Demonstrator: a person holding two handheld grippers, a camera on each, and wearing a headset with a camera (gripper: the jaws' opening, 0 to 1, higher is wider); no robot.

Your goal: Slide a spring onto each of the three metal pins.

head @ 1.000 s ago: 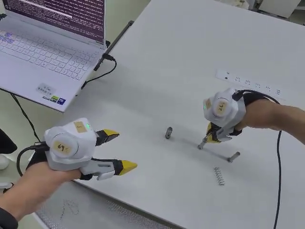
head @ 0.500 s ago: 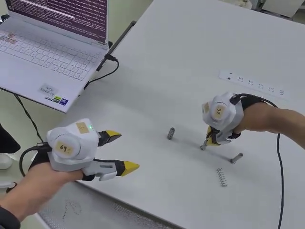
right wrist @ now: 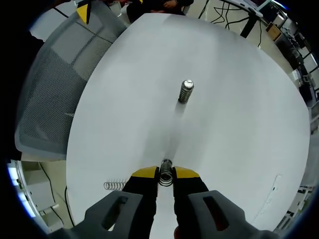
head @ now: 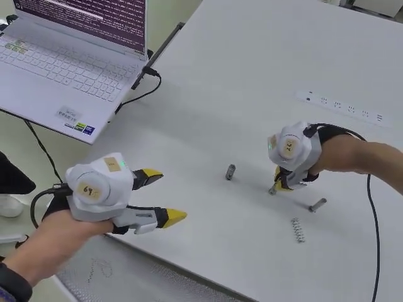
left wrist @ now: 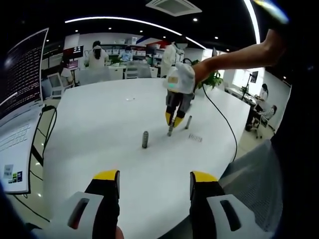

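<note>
Jaws: right gripper (right wrist: 166, 174) pinching spring (right wrist: 165, 178) on second pin (right wrist: 166, 163), left gripper (left wrist: 154, 184) wide. Next we need loose spring (right wrist: 114, 185), 9 o'clock.

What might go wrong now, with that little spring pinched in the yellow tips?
The spring is pinched only at the tips of the right gripper; it may pop out. The loose pin lies on its side and could roll. A careless sweep might topple the standing pin.
</note>
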